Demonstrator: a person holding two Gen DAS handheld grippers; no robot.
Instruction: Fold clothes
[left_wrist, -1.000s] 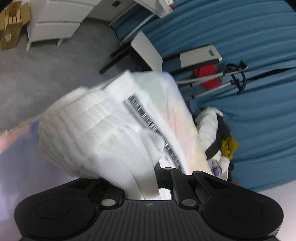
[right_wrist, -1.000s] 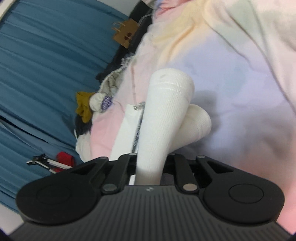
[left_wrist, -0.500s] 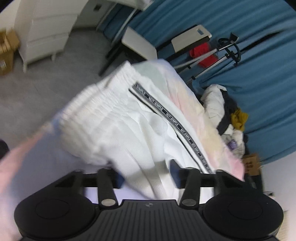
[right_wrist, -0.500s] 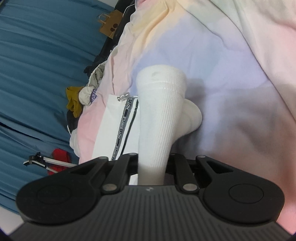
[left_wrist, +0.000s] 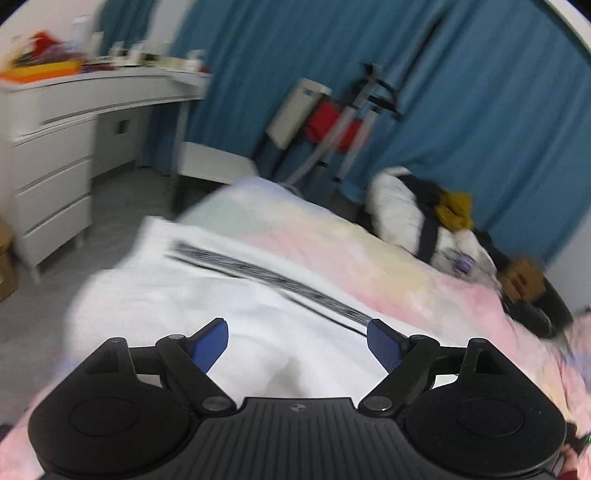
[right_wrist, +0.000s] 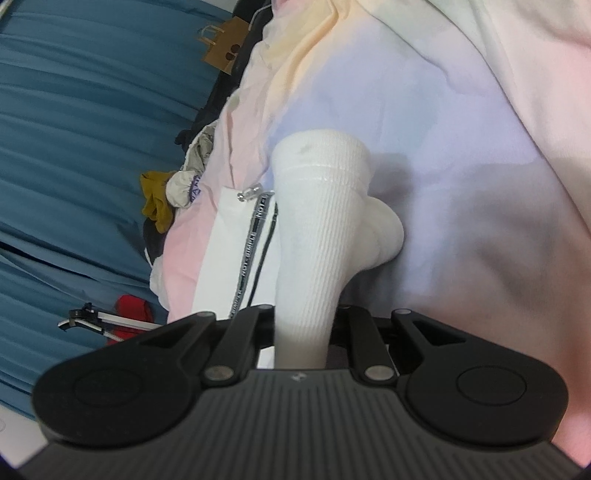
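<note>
So the right gripper (right_wrist: 301, 332) has its jaws clamped on a white ribbed sock (right_wrist: 321, 229), which sticks straight out ahead of it over the pastel bedspread (right_wrist: 461, 129). The toe end looks doubled back beside the leg part, so it may be half folded, hard to say. The left gripper (left_wrist: 297, 341) has its jaws spread wide with nothing between them, hovering just above a white garment with a black lettered stripe (left_wrist: 221, 295) that lies flat on the same bedspread. That view is pretty blurry, so I can't tell how neatly the garment sits.

What could go wrong, in my opinion: the sock is only pinched at one end, so if the right gripper swings or tilts, the free end could flop open and undo whatever fold is there. It could also get dropped onto the striped garment just left of the sock and rumple it. And the open left jaws sit low enough over the garment to snag the cloth and drag it.

Pose-wise, the right gripper looks rolled sideways, aimed along the bed; the left is roughly level, pointing across the garment toward the pile of clothes (left_wrist: 424, 218) by the blue curtain (left_wrist: 480, 110).
</note>
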